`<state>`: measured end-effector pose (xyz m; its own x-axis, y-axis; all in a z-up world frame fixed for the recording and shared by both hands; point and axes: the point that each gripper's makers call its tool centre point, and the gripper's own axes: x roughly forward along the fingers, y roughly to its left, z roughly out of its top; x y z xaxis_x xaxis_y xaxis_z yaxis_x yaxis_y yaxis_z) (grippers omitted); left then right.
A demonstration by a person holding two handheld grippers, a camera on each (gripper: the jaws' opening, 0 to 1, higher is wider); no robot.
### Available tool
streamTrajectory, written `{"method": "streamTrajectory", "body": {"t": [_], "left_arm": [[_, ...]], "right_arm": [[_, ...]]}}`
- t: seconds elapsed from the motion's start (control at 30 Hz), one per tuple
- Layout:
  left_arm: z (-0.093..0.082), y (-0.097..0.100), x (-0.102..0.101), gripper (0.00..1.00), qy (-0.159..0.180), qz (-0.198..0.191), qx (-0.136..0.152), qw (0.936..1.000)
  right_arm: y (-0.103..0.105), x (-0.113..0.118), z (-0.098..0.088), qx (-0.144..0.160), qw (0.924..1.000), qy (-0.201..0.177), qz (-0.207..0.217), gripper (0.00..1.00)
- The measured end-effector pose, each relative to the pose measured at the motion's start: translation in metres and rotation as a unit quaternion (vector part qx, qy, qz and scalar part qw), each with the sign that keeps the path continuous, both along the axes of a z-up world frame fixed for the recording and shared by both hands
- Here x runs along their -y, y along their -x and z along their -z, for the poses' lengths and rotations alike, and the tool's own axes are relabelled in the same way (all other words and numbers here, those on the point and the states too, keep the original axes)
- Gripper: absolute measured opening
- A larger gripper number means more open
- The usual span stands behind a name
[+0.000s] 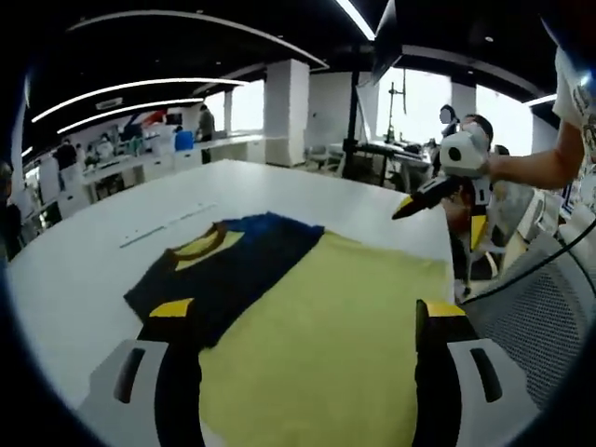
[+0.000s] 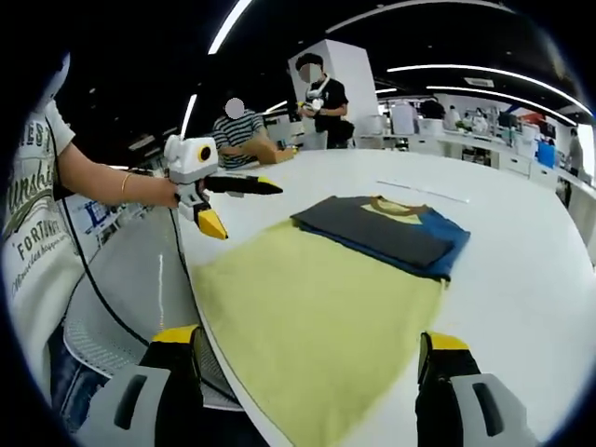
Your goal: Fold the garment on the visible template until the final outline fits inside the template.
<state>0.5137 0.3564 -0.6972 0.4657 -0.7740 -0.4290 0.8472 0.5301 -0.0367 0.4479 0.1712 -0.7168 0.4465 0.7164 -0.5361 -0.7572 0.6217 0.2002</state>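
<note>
Only rightward: seated people (image 2: pixel 244 130) beyond garment (image 2: pixel 372 261)

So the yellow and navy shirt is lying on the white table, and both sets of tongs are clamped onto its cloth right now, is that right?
Not quite. The shirt does lie on the white table, but neither set of tongs grips it. In the right gripper view the left tongs are held in the air beside the table, open and empty, and the right tongs stand wide open with no cloth pinched.

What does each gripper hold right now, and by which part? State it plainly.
Nothing. The left gripper and right gripper are open above the table, clear of the garment.
</note>
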Motion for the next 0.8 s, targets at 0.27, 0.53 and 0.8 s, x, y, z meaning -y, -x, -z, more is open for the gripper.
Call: {"method": "streamTrajectory", "body": {"t": [0.27,0.53,0.8], "left_arm": [[0.02,0.034,-0.02,0.81,-0.036,0.015,-0.011,0.9992],[0.037,0.06,-0.034,0.72,-0.065,0.028,-0.03,0.9971],[0.05,0.084,-0.042,0.61,-0.097,0.049,-0.043,0.9932]], "right_arm": [[0.007,0.004,0.013,-0.001,0.9997,0.023,-0.005,0.9],[0.018,0.01,0.025,0.007,0.9976,0.063,-0.027,0.75],[0.025,0.014,0.035,0.002,0.9961,0.08,-0.038,0.65]]}}
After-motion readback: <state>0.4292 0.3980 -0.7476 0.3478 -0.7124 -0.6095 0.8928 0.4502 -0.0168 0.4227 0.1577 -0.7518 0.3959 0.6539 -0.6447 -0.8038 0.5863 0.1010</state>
